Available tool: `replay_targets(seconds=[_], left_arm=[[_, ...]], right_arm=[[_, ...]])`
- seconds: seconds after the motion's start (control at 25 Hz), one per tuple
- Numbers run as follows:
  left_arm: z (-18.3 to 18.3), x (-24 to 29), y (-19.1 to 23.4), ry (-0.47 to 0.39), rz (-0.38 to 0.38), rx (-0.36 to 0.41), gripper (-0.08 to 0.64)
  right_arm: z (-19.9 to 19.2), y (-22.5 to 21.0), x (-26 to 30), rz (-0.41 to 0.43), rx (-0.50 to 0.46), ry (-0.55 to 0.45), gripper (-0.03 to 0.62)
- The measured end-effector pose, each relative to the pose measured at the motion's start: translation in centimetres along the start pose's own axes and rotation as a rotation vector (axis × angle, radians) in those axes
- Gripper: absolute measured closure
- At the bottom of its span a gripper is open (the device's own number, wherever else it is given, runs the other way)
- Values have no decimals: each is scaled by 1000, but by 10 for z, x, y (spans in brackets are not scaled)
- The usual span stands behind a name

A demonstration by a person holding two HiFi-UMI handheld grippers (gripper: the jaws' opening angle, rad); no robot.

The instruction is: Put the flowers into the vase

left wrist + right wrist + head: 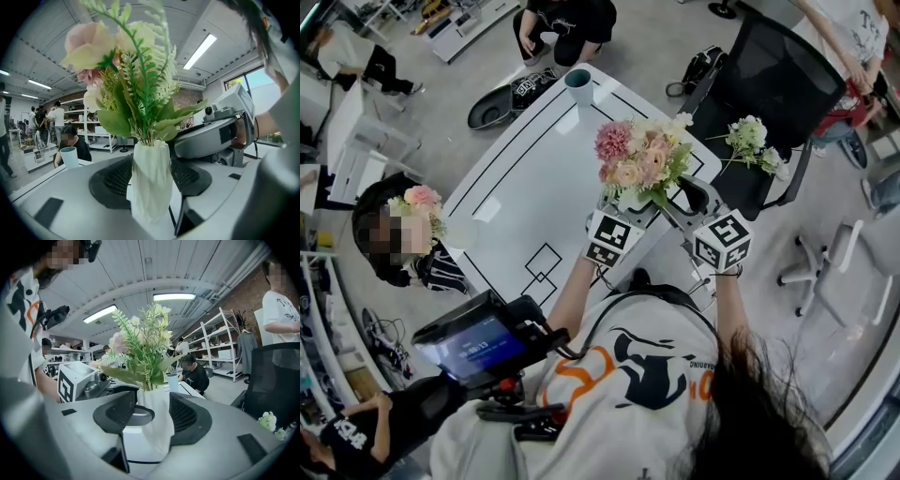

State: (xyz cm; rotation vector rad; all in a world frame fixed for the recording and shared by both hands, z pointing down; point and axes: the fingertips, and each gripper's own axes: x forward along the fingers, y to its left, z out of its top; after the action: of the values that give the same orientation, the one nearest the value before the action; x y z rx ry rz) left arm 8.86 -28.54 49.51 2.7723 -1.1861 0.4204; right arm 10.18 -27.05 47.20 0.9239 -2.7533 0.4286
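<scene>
Flowers [642, 155] stand in the white vase [631, 199], left tool [149, 176] grasping it, right tool [152, 411] released around it.

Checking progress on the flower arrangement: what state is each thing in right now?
Tall white vase: upright on the white table.
Pink and cream flower bunch: standing in the vase.
Left gripper: closed on the vase.
Right gripper: open, vase between its jaws.
Teal cup: upright at the table's far end.
White flower sprig: lying on the black chair.
</scene>
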Motion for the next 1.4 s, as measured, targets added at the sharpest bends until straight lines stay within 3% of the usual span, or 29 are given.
replay_targets(seconds=[0.68, 1.16, 1.4], left_arm=[[-3, -20, 6, 15, 48, -17, 287], [-12, -45, 3, 24, 142, -55, 288], [-1, -64, -11, -3, 165, -37, 306]], right_arm=[[0, -4, -10, -50, 40, -22, 370], [-4, 1, -25, -34, 51, -34, 371], [-9, 11, -29, -39, 46, -62, 511]])
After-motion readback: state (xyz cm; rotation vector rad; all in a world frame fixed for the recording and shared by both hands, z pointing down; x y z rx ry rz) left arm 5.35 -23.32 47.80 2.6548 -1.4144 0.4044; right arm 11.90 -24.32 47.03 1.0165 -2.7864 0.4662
